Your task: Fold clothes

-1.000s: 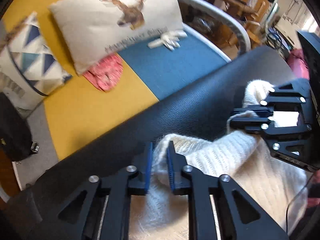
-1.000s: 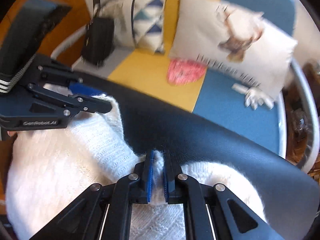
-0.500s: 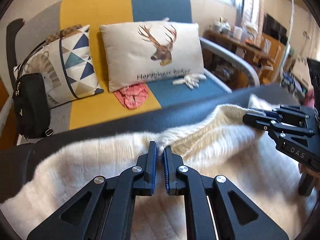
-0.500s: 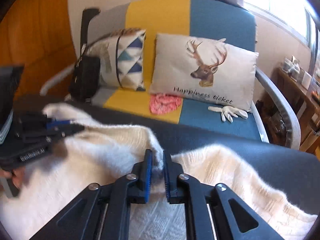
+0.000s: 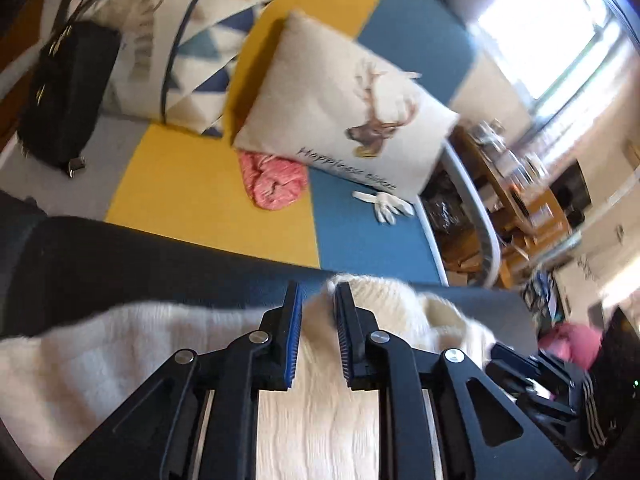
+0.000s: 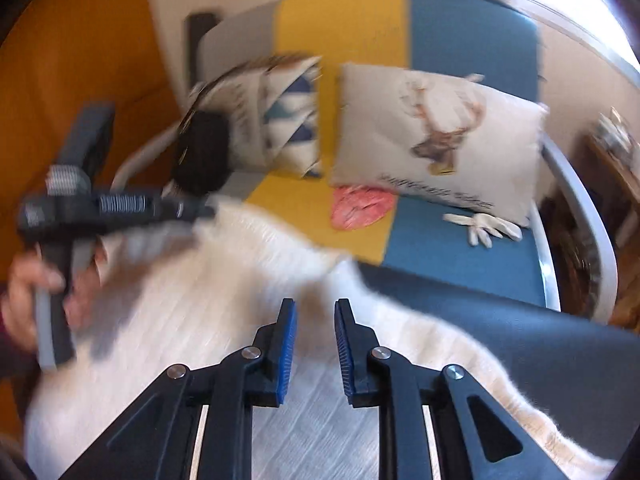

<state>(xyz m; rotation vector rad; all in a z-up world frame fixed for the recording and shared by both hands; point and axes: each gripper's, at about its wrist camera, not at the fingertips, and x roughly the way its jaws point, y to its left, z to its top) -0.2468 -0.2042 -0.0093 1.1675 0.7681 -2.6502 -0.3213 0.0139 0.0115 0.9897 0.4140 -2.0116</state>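
Your sofa fills the background with grey, yellow and blue panels. In front of it, the black table carries the cream knitted sweater, which lies spread across the near part of its surface and reaches the far edge.

On the sofa, the deer cushion leans against the backrest next to the triangle-pattern cushion. The black bag rests against the triangle-pattern cushion at the sofa's grey end. A pink knitted item lies on the seat just below the deer cushion, and a white glove lies on the blue panel near it.

Your left gripper has just been opening: its fingers stand apart with a raised fold of the sweater between them, not clamped. Your right gripper has likewise just been opening; its fingers are released above the sweater, with fabric below the gap.
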